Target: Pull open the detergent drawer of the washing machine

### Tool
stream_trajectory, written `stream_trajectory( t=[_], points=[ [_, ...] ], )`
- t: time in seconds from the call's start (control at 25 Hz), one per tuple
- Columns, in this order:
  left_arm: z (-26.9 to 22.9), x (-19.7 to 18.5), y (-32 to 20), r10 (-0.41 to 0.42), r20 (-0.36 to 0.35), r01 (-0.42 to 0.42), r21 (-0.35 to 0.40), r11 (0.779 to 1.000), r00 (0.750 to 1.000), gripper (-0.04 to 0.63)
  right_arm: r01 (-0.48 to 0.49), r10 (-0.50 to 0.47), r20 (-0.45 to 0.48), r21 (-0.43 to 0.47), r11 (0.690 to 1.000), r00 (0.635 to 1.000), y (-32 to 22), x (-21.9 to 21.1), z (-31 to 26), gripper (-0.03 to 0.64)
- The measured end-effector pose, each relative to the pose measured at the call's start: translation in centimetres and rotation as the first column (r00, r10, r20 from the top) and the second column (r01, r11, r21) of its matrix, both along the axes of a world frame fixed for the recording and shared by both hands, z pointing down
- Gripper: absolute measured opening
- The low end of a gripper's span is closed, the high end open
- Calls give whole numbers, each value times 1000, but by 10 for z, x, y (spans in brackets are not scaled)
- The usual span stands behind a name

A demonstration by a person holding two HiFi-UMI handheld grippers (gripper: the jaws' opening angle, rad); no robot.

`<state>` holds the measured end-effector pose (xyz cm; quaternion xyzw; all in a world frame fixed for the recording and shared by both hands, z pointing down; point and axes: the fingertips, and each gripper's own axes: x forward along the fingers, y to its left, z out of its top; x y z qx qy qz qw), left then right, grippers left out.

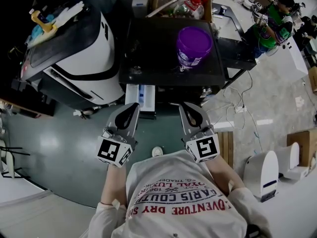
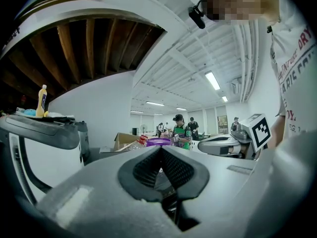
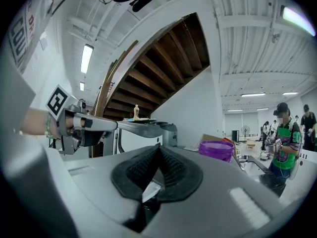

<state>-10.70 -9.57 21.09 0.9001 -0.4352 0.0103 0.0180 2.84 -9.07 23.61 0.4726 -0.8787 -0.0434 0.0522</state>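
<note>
Location type: large open-plan test lab or workshop hall. Indicators: strip lights (image 2: 212, 80) on an exposed white beamed ceiling; underside of a wooden staircase (image 3: 163, 68); free-standing washing machine (image 1: 148, 48); loose cables (image 1: 242, 108) across the floor; worker in a green vest (image 3: 285, 150) at a bench.

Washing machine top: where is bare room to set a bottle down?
Bare: the left half of the washing machine top, between its left edge and the purple bucket. Crowded: the right half under the bucket, and the cardboard box behind, full of items.
</note>
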Motion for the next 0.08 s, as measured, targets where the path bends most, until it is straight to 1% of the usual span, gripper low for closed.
stream_trajectory(
  t=[0.08],
  points=[
    [1,-1,0,-1,0,1,-3,1000,1000,-3,7,-7,-4,1,1000,1000,0,-2,0,0]
  ],
)
